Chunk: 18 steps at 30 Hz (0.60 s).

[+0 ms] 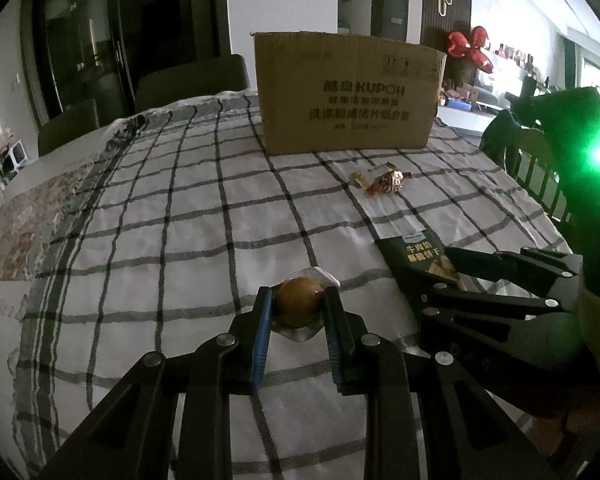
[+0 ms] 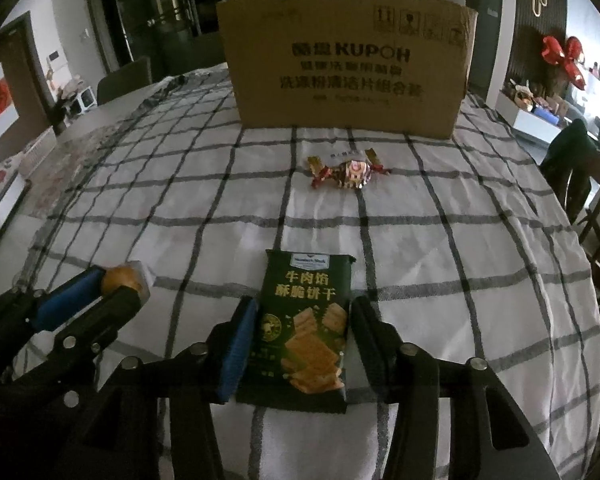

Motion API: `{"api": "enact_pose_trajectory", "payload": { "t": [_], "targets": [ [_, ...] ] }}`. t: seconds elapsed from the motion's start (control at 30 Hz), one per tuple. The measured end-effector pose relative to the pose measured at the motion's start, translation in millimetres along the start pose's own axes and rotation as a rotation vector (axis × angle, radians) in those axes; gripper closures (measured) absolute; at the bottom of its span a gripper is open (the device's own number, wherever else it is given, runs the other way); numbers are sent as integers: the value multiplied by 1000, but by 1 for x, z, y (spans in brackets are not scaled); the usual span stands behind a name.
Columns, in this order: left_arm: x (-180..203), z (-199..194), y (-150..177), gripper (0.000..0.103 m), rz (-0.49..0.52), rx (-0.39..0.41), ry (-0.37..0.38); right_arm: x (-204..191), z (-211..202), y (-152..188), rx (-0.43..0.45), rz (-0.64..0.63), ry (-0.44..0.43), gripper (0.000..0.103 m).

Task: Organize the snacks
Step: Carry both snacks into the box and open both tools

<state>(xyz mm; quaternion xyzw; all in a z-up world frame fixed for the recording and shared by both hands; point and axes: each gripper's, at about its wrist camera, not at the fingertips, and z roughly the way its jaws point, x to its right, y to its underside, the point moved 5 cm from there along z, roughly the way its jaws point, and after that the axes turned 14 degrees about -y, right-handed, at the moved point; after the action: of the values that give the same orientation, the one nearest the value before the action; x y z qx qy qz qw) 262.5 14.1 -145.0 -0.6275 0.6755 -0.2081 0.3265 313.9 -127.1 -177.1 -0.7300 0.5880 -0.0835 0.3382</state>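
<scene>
Between the right gripper's (image 2: 302, 344) jaws the green cracker packet (image 2: 306, 328) is lying flat on the checked cloth of the bench (image 2: 460, 280). Its long axis is running straight along the gripper's pointing line, toward the cardboard box (image 2: 348, 76), printed top edge facing the box. The jaws are standing partly open, one either side of the packet's lower half; the blue pad looks right at the packet's edge, the other just beside it, so no firm grip is showing yet.

Left gripper (image 1: 298, 308) is sitting shut on a round brown snack in clear wrapping (image 1: 299, 306), pads pressing both sides, well short of the box and off the packet's left side.

Wrapped candy (image 2: 350, 174) is lying between packet and box, long axis crosswise to the box face.

Judgement: the right gripper is the nearer one for the packet. Closing across its short width suits the alignment, and the box is lying dead ahead for both hands.
</scene>
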Motion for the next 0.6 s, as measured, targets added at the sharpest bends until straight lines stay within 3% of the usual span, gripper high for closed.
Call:
{"api": "enact_pose_trajectory", "payload": {
  "t": [0.3,0.6],
  "targets": [
    [-3,-16,-25,78,-47,22,25,0,-28,-13,64,3,-33,57],
    [-5,-37,-77,78,-80,115,33,7,-70,-49,169,-14,-62,57]
  ]
}}
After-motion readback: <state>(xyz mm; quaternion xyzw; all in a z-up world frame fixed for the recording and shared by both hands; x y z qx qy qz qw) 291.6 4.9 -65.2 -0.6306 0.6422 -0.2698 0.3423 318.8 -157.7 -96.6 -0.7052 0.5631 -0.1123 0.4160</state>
